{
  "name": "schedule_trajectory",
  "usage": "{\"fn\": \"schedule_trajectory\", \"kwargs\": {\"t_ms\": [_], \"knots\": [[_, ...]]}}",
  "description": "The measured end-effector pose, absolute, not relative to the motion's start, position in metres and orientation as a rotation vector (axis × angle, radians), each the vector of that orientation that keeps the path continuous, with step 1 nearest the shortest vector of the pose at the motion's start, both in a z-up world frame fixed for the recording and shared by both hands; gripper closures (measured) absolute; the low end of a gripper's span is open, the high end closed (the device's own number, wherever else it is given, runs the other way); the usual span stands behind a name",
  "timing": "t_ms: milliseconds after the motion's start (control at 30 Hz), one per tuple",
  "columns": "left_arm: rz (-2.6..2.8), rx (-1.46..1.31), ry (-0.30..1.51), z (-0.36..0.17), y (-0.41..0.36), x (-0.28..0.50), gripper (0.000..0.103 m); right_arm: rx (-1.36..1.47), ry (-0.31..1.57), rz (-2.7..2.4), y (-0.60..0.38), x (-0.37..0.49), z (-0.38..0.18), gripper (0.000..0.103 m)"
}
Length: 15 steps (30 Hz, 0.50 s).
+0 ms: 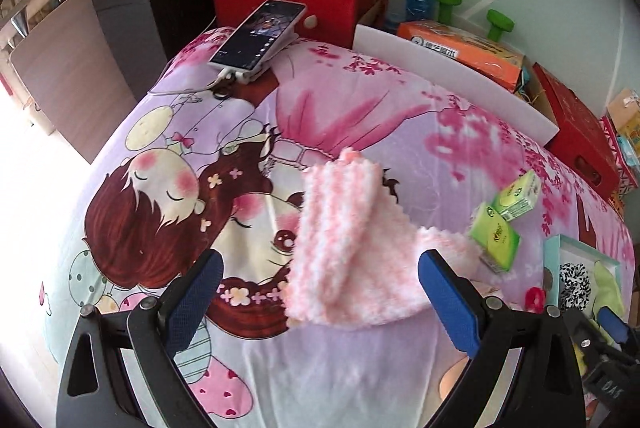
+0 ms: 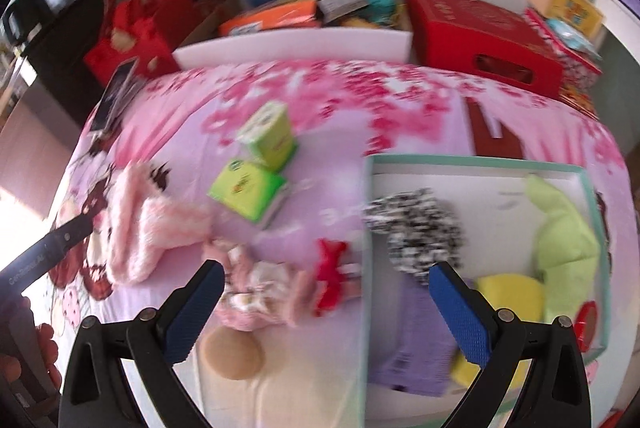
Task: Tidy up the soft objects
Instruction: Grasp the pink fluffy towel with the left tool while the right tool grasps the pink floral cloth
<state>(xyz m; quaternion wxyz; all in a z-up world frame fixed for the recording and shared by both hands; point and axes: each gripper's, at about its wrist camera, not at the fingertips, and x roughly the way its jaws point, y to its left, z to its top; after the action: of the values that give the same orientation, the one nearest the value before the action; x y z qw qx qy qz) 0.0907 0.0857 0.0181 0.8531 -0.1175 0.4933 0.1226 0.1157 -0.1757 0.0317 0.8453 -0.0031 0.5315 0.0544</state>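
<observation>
Left gripper (image 1: 320,292) is spread wide and holding nothing, hanging over the cartoon-print blanket (image 1: 224,132) with the pink fuzzy knit cloth (image 1: 348,248) lying right between its blue pads. The cloth is loosely folded, and its long axis runs away from the claw, tilted a bit left at the far end. My guess is the left hand is the nearer one for it, since it's basically already lined up over the near end.

Moving right, two green tissue packs (image 1: 506,220) sit just beside the cloth's right edge, one leaning on the other.

Right gripper (image 2: 324,308) is also wide open and empty. It's blurry, but below it I can make out a small pink-and-white soft bundle (image 2: 260,296), a red bow-like thing (image 2: 332,268) next to that, and a round tan pad (image 2: 232,352) nearer the camera. Right of those is the teal-rimmed box (image 2: 472,161), already holding a black-and-white scrunchie (image 2: 416,228), a light green plush piece (image 2: 568,244), something yellow and a purple packet (image 2: 416,344). So the box lies off to the cloth's right, and I'd say the cloth needs to travel that way.
</observation>
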Motion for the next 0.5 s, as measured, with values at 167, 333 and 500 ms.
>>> {"fn": "schedule_trajectory", "kwargs": {"t_ms": [167,333,500], "knots": [[0.263,-0.264,1.041,0.016,0.093,0.088,0.005,-0.043,1.161,0.175,-0.148,0.119,0.016,0.000],[0.236,-0.281,1.060,0.010,0.092,0.092,0.005,-0.070,1.192,0.176,-0.137,0.120,0.003,0.000],[0.181,-0.299,1.101,-0.001,0.081,0.098,0.005,-0.084,1.212,0.203,-0.130,0.122,-0.007,0.003]]}}
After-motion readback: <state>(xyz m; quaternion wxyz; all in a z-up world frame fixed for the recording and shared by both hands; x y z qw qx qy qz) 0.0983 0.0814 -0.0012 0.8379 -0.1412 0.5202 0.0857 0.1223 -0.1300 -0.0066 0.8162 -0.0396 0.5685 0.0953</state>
